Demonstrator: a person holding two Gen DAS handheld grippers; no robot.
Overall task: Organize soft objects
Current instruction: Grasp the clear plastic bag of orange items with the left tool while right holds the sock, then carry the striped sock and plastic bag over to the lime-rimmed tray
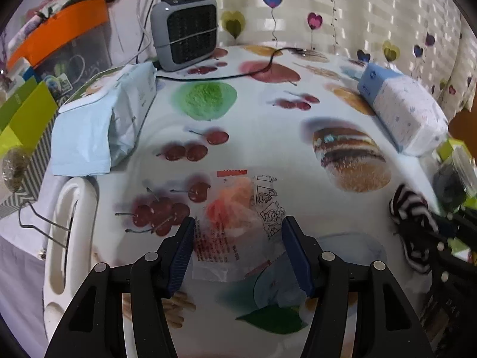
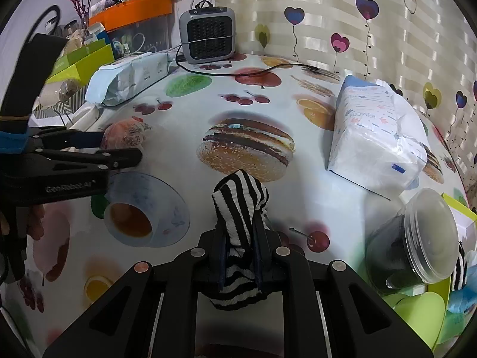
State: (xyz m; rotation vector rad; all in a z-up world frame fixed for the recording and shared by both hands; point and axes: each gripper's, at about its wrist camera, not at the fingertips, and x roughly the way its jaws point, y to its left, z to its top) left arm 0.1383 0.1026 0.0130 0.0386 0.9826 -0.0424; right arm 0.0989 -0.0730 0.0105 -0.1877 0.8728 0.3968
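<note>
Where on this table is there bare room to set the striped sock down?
The middle is free, between the blue packet, the heater and the white tissue pack. Crowded: near left around the clear bag, near right by the lidded jar.

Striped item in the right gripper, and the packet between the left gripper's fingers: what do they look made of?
Striped item: apparently knitted fabric, matte; fine ribbing and limp folds where the right gripper pinches it. Packet: thin clear plastic film, glossy and crinkled, printed, with an orange-pink soft thing showing through; the left gripper straddles it, open.
</note>
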